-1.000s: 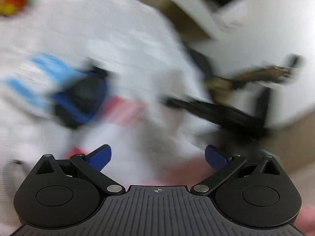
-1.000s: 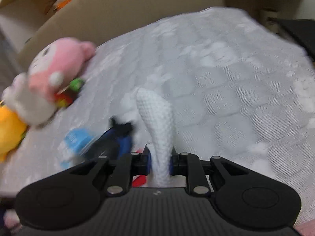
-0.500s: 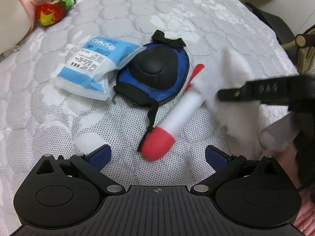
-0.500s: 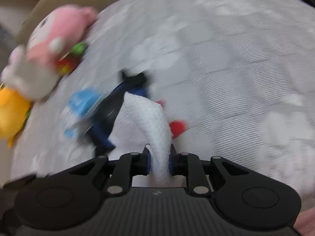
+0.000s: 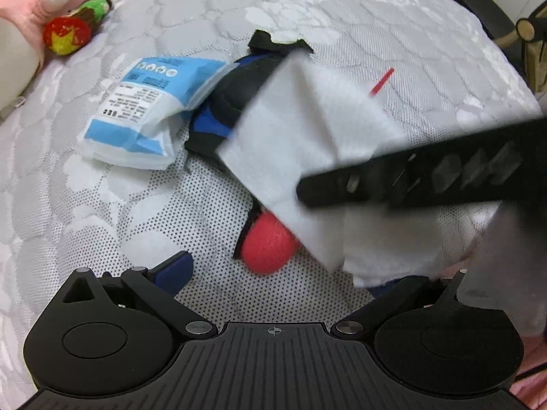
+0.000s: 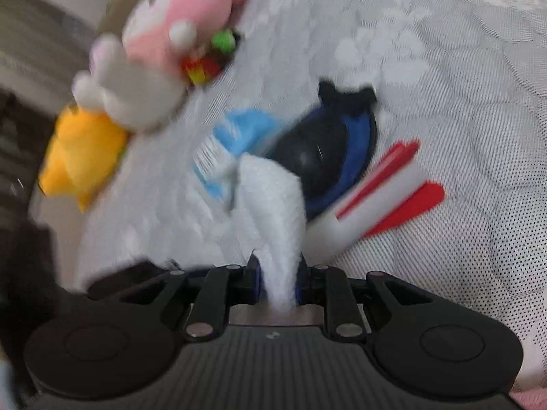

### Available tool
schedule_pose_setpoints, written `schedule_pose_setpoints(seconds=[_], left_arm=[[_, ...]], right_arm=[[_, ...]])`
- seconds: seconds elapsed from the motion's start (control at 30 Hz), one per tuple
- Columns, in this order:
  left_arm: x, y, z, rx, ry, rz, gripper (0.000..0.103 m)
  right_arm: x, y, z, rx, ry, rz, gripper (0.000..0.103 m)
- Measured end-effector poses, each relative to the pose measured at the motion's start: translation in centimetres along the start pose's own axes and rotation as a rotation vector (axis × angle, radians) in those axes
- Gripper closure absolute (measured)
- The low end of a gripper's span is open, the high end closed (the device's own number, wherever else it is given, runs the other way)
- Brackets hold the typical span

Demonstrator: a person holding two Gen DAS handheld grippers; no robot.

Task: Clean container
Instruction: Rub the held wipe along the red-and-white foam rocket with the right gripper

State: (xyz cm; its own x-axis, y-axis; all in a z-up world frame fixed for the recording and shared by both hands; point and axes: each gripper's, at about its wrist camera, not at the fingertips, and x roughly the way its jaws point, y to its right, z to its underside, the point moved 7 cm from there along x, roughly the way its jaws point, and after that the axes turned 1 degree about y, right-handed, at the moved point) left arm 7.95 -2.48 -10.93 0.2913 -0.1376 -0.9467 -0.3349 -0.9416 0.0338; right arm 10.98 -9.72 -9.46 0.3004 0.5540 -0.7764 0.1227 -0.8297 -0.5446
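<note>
So the right gripper (image 6: 278,283) is pinching a white textured cloth wipe (image 6: 273,212) over the red-nosed white foam rocket (image 6: 372,201), presumably to wipe, while the left gripper (image 5: 273,273) is hanging wide open and empty.

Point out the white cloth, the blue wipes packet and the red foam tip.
white cloth (image 5: 307,130), left wrist view, flat middle.
blue wipes packet (image 5: 143,109), left wrist view, printed face.
red foam tip (image 5: 268,244), left wrist view, rounded end.

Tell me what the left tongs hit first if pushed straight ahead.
Probably the red foam tip of the toy rocket, lying just ahead between the open left tongs. The white cloth in the right tongs overhangs it; depth is unclear.
</note>
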Motion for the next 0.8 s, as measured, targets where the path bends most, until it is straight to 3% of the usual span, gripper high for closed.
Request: schedule_pose_setpoints(seconds=[0.1,0.33,0.5,0.6,0.67,0.8], left_arm=[[0.1,0.2,0.0,0.014,-0.003,-0.006,0.000],[0.4,-0.2,-0.4,-0.027,-0.003,0.071,0.000],[-0.5,0.7,-1.7,-0.058,0.098,0.170,0.000],[-0.7,2.9,-3.0,0.036,0.145,0.181,0.000],[0.2,4.3,-3.4,0.083,0.137,0.162,0.000],[1.1,6.4,-3.3,0.176,0.132,0.143,0.000]], right_arm=[[0.0,0.4,0.5,0.000,-0.006,0.034,0.082],[-2.3,2.7,-1.3,0.020,0.127,0.214,0.084],[-6.0,3.6,-4.1,-0.017,0.220,0.241,0.084],[-8.5,4.8,-5.6,-0.016,0.292,0.241,0.084],[-9.1,6.2,-6.1,0.018,0.323,0.240,0.084],[-8.7,8.7,-4.3,0.108,0.299,0.202,0.084]])
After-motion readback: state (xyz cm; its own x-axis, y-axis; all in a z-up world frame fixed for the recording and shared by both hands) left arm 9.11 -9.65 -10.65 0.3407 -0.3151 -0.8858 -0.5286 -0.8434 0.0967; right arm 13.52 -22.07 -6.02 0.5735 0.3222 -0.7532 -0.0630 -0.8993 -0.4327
